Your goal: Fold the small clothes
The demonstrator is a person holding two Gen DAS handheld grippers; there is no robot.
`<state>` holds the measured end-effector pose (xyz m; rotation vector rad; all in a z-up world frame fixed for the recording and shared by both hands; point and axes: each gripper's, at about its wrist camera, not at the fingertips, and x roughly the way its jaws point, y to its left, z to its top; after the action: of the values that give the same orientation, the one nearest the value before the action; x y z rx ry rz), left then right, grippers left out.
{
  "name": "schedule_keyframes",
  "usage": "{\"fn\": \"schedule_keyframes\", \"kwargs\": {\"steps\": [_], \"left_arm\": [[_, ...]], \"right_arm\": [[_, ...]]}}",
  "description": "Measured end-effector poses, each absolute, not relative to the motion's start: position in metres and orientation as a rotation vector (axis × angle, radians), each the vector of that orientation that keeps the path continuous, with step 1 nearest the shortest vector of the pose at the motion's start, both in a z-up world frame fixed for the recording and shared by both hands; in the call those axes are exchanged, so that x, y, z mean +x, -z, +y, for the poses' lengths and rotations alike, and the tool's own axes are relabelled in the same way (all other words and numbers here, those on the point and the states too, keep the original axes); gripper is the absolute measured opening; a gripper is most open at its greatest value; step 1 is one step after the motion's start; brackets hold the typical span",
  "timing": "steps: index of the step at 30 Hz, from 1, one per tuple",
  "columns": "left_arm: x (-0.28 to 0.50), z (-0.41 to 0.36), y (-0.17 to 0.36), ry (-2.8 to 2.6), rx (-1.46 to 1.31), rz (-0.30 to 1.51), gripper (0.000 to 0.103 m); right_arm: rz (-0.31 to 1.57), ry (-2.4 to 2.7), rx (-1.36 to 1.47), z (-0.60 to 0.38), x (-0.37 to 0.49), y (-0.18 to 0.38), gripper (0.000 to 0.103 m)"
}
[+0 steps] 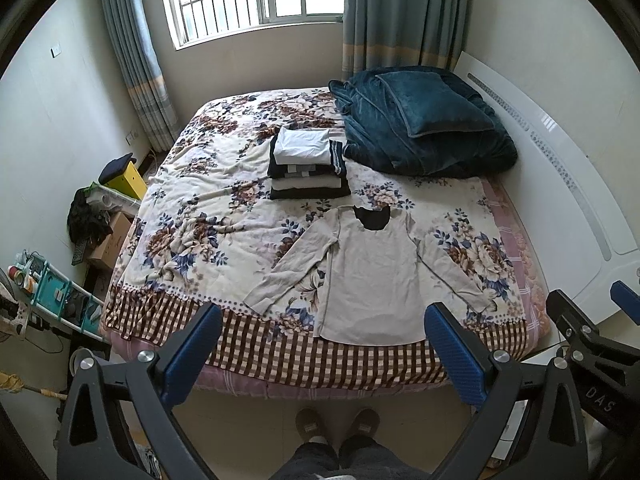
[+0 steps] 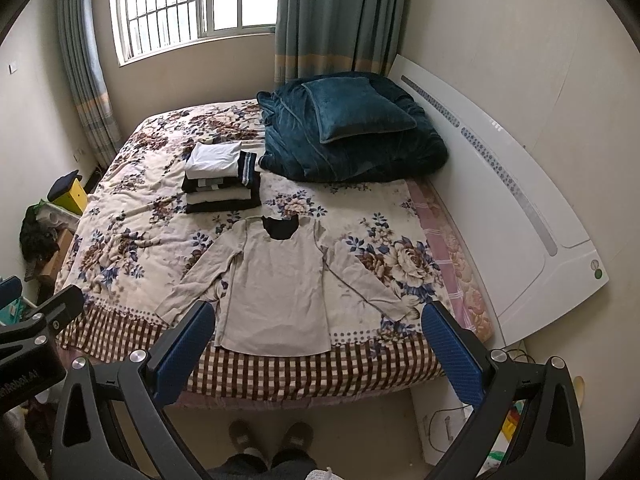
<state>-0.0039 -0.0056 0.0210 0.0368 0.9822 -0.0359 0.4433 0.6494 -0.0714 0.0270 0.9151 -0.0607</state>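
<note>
A beige long-sleeved shirt (image 1: 372, 268) with a black collar lining lies flat on the bed, sleeves spread out, hem at the near edge; it also shows in the right wrist view (image 2: 276, 276). Behind it stands a stack of folded clothes (image 1: 306, 166), white on top, also seen in the right wrist view (image 2: 222, 178). My left gripper (image 1: 324, 354) is open and empty, held above the near bed edge. My right gripper (image 2: 318, 354) is open and empty too, beside the left one and short of the hem.
The bed (image 1: 192, 200) has a floral cover with a checked border. A teal quilt and pillow (image 1: 424, 128) lie at the far right by the white headboard (image 1: 560, 184). Boxes and clutter (image 1: 104, 216) stand on the floor at the left. My slippered feet (image 1: 340, 424) are at the bed's foot.
</note>
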Motion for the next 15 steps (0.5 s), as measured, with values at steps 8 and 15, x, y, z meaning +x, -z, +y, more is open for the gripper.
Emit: {"fn": "schedule_keyframes", "kwargs": {"steps": [8,15], "left_arm": [[-0.0028,-0.0087,-0.026,0.04,0.033,0.973,0.103],[-0.0034,-0.0108,-0.0312,0.041,0.032,0.963,0.103]], "right_arm": [[0.907,0.058,0.035,0.6463,0.4381,0.0722,0.103],[0.9,0.055,0.036,0.6432,0.4381,0.0676,0.103]]}}
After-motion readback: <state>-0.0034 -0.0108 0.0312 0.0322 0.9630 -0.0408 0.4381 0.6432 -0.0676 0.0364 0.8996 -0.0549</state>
